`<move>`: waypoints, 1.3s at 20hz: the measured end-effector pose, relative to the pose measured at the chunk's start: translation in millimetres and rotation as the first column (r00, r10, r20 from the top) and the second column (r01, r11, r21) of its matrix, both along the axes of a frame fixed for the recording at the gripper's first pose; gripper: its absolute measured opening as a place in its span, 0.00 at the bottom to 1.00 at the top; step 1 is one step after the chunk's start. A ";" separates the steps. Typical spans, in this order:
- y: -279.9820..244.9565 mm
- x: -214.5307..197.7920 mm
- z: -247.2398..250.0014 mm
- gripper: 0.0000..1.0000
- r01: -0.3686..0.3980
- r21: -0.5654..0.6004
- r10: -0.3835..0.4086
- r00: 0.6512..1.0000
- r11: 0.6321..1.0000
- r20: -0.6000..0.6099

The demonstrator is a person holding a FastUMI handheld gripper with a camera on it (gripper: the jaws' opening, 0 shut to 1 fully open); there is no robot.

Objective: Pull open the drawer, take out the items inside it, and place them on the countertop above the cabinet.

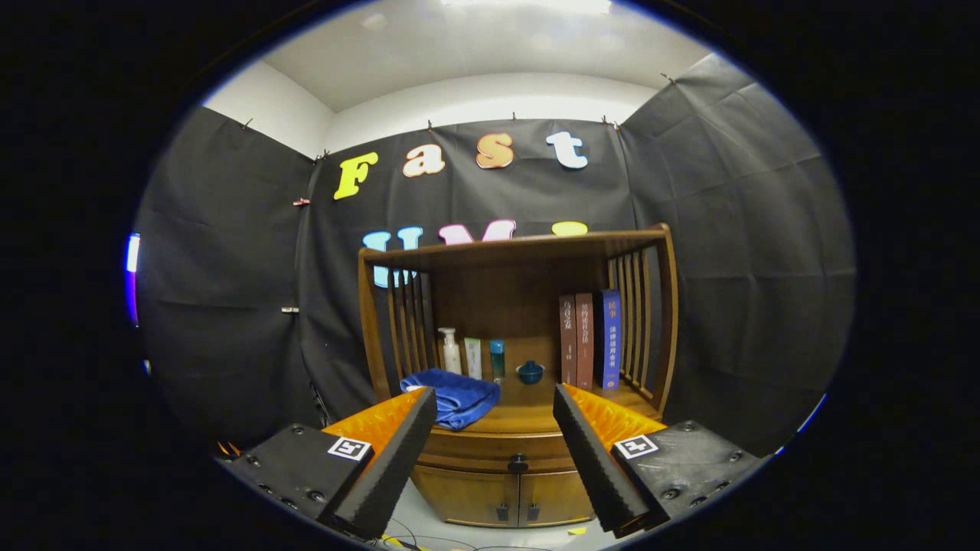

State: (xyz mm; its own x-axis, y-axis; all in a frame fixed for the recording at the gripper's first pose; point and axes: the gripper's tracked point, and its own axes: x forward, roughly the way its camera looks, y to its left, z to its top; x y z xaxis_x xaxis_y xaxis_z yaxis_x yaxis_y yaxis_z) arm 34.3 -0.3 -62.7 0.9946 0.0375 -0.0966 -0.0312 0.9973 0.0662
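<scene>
**Gripper held wide before the closed drawer**

The gripper (495, 402) has its fingers spread apart, clamped on nothing. Beyond them stands the brown wooden cabinet (517, 337); its shallow wooden drawer with a dark round knob (518, 463) sits closed beneath the countertop (528, 417). A folded blue towel (455, 396) lies at the countertop's left front corner.

gripper (495, 398) open, air between | drawer knob (518, 463) unobstructed | towel (453, 396) crowds countertop (528, 417)
</scene>
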 end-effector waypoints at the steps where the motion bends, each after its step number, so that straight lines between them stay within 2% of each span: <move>1: -0.9 7.2 -14.7 1.00 0.001 -0.005 -0.001 1.000 1.000 -0.025; 6: -4.1 45.3 -92.4 1.00 0.003 -0.026 -0.007 0.990 1.000 -0.142; 15: -19.7 109.0 -218.4 0.99 0.037 -0.031 -0.045 0.947 0.999 -0.318; 21: -29.5 134.4 -275.2 0.97 0.061 -0.019 -0.064 0.918 0.998 -0.391; 26: -29.8 145.3 -305.6 0.87 0.075 -0.010 -0.072 0.894 0.997 -0.442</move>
State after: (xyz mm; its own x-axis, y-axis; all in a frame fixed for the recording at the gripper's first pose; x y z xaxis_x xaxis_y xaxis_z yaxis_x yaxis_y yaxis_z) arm 179.6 -30.1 -368.3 0.8493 -0.0321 -0.5269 0.0766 0.9951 0.0629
